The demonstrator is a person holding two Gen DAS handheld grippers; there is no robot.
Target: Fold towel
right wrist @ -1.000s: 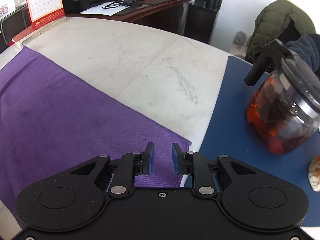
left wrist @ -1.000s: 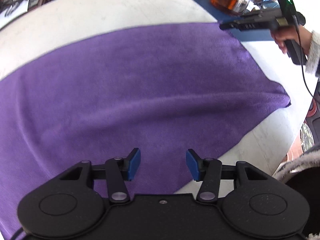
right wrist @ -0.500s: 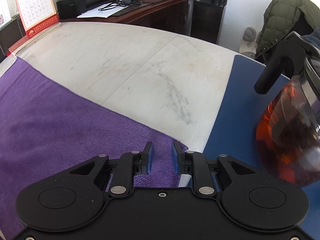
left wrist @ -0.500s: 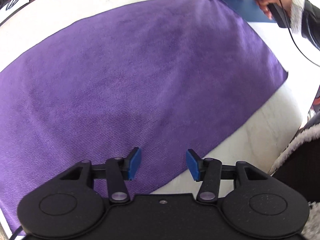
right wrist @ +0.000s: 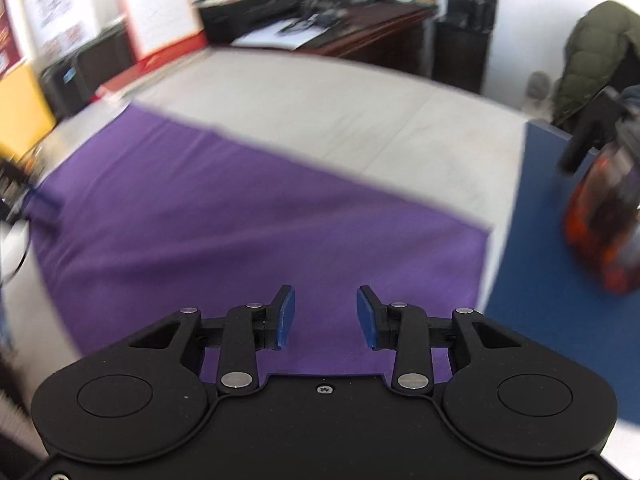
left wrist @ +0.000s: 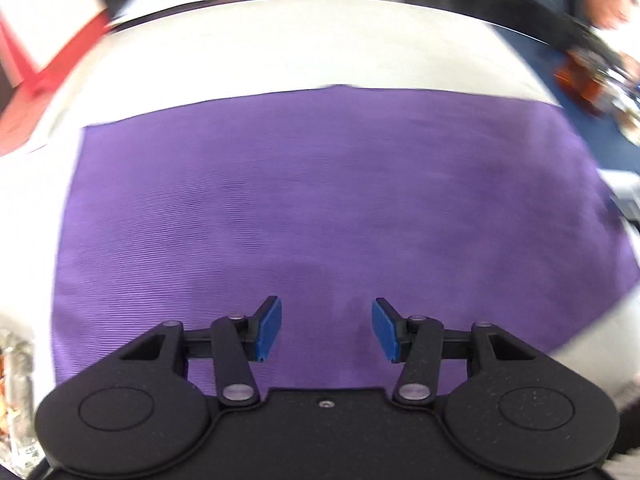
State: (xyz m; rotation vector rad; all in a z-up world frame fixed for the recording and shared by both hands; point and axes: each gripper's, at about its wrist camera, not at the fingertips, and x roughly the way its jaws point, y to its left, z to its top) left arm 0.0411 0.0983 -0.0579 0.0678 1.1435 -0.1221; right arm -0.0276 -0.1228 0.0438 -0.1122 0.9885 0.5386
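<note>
Hovering over a purple towel (left wrist: 312, 208), spread flat on the pale desk (left wrist: 280, 44), not one fold made yet by the look of it. Left gripper (left wrist: 326, 330) held above the near edge, blue pads wide apart, nothing between them. Right gripper (right wrist: 325, 318) same deal, parted and empty, parked over the towel's near right part. No telling from either view whether the pads actually touched the cloth; probably hanging just above it.

Both views smeared with motion blur, so fine detail pretty much lost.

Stuff that could go sideways from here:
- Glass teapot (right wrist: 604, 216) full of dark tea, sat on a blue mat (right wrist: 552, 264) just right of the towel's right edge. A careless swing of the right gripper during the fold, or cloth dragged that way, could well knock it and soak everything.
- Thin cloth lying dead flat on a smooth top, so easy to pinch air or only scrape the surface instead of catching the edge.
- Grabbing mid-edge instead of at the corners would likely leave the fold skewed, with corners not lining up.
- Red-based calendar (right wrist: 162, 28) at the far left, well apart, likely no bother.
</note>
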